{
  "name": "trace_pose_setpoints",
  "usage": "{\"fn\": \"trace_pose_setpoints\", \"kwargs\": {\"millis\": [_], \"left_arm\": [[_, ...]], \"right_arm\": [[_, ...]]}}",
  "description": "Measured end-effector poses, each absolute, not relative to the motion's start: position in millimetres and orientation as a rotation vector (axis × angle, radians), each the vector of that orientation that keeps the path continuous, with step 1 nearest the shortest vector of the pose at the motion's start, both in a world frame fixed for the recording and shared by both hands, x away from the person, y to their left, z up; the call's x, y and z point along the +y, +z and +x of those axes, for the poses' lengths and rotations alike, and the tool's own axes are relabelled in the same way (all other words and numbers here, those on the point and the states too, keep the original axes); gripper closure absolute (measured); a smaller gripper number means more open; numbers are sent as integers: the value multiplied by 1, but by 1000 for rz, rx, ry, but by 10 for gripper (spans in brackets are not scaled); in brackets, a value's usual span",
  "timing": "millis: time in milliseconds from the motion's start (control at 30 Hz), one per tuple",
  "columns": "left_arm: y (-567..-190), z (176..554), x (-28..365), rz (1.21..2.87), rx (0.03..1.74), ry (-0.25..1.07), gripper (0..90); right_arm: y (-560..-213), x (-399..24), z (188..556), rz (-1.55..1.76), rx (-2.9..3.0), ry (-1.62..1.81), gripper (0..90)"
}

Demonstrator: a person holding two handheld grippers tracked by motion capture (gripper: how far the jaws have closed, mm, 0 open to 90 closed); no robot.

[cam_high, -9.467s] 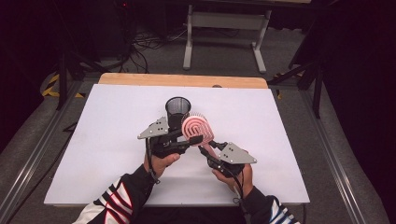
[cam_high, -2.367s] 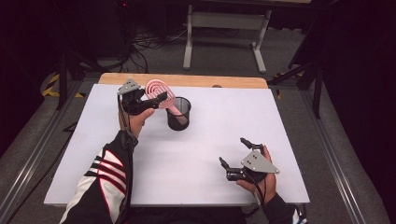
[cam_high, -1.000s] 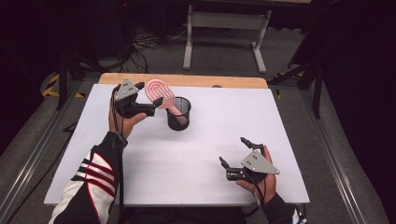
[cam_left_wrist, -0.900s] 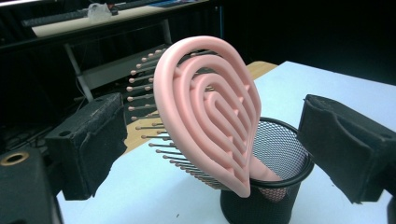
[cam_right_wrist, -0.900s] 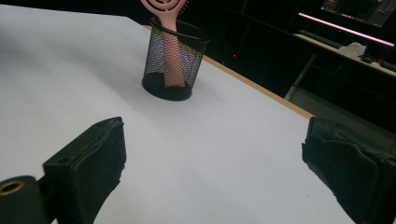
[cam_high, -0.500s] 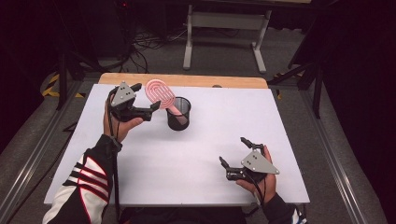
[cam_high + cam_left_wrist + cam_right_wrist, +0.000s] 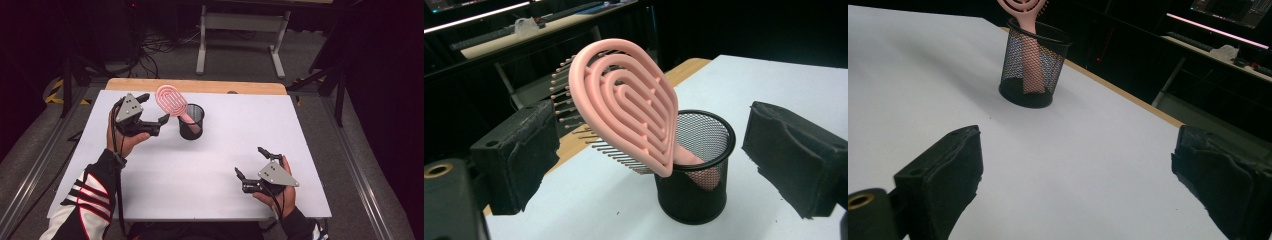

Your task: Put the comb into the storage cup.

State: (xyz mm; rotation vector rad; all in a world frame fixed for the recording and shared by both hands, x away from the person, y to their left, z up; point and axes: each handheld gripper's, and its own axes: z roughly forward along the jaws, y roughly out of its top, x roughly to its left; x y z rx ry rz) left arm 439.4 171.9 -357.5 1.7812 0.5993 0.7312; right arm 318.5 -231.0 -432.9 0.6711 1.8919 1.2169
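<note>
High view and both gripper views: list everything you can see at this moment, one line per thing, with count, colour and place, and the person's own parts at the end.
Hairbrush: one, pink, handle down in the cup, head leaning out over the rim toward the left gripper.
Mesh cup: one, black, upright on the table's far centre-left.
Table: one, white top with a wooden strip along the far edge.
Stand: one, grey metal frame, on the floor beyond the table.
Cables: a tangle, black, on the floor behind the table, far left.
Left gripper: one, black, open, just left of the cup, holding nothing.
Right gripper: one, black, open, near the table's front right, holding nothing.
Sleeve: one, black with red and white stripes, on the left forearm.
</note>
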Motion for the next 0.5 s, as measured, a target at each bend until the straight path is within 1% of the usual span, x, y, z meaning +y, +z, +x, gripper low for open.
{"fn": "trace_pose_setpoints", "kwargs": {"millis": [500], "left_arm": [[-362,419,172,1803,537,725,82]], "right_arm": [[-432,-232,318,676,1881,1212,68]]}}
